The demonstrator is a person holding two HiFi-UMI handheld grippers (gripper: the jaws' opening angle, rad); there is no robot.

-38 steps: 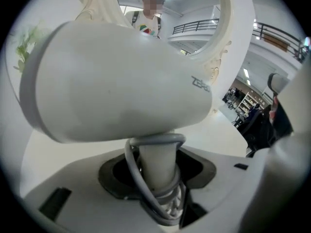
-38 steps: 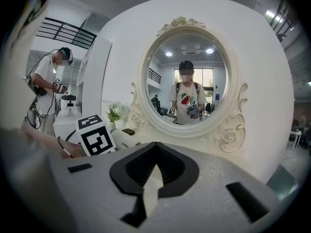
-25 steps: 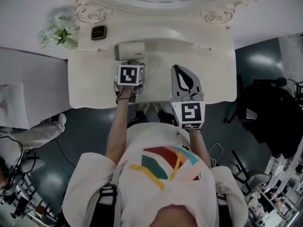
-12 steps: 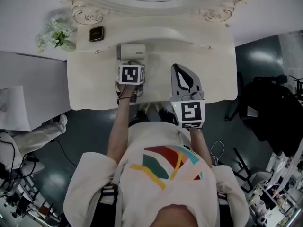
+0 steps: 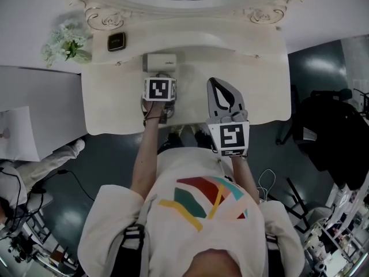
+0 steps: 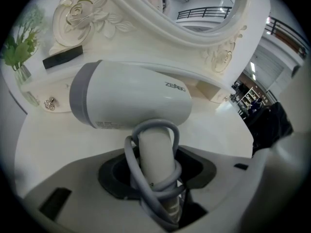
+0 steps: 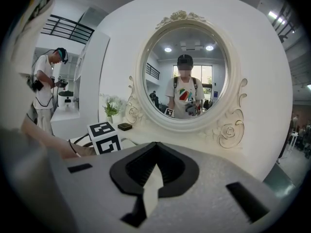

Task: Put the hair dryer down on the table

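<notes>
Soft, even overhead light leaves the pale surface (image 5: 265, 97) bright and nearly shadowless in the head view, while the floor (image 5: 104, 154) is dark; colours look washed and cool, and straight edges bow outward. Both gripper views are fisheye circles with black corners. The dryer (image 6: 131, 101) is crisp, with a faint sheen along its top and a soft shadow beneath; its cord (image 6: 160, 193) close to the lens blurs. Two ceiling lamps (image 7: 167, 49) glint in the mirror (image 7: 184, 76)
</notes>
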